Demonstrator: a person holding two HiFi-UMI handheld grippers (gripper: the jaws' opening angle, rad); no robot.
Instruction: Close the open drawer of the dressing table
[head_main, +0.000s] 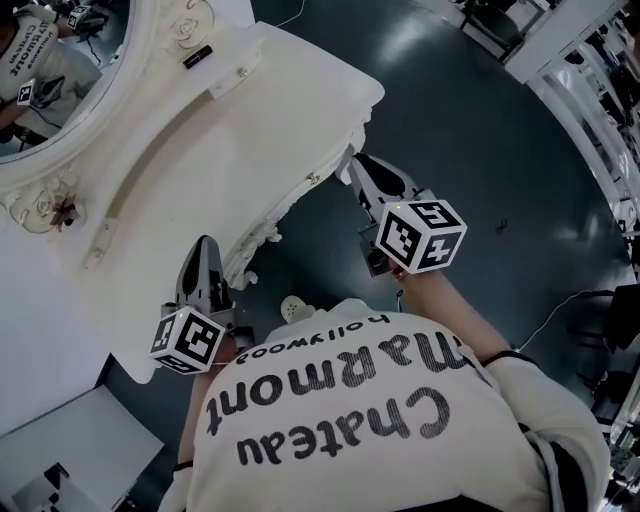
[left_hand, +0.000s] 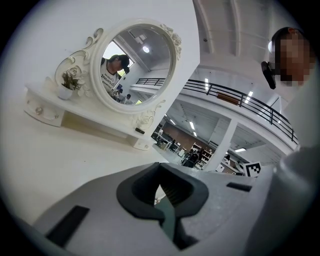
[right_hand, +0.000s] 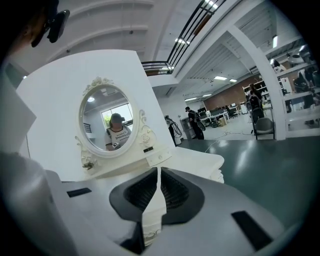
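The left gripper (head_main: 206, 250) and right gripper (head_main: 358, 168) hung at the white bench's (head_main: 200, 150) near edge, fingers of both narrowed almost shut.

Cream-white dressing table (head_main: 230, 130), dark teal floor (head_main: 480, 130), black-lettered white shirt (head_main: 400, 440).

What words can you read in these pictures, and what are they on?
"Chateau Marmont": big dark letters on the person's white shirt, upside down in the head view.
"hollywood": small letters on the same shirt, next to the big ones.
Dark label on the mirror frame: too small to read.
Shirt print reflected in the mirror: too small to read.
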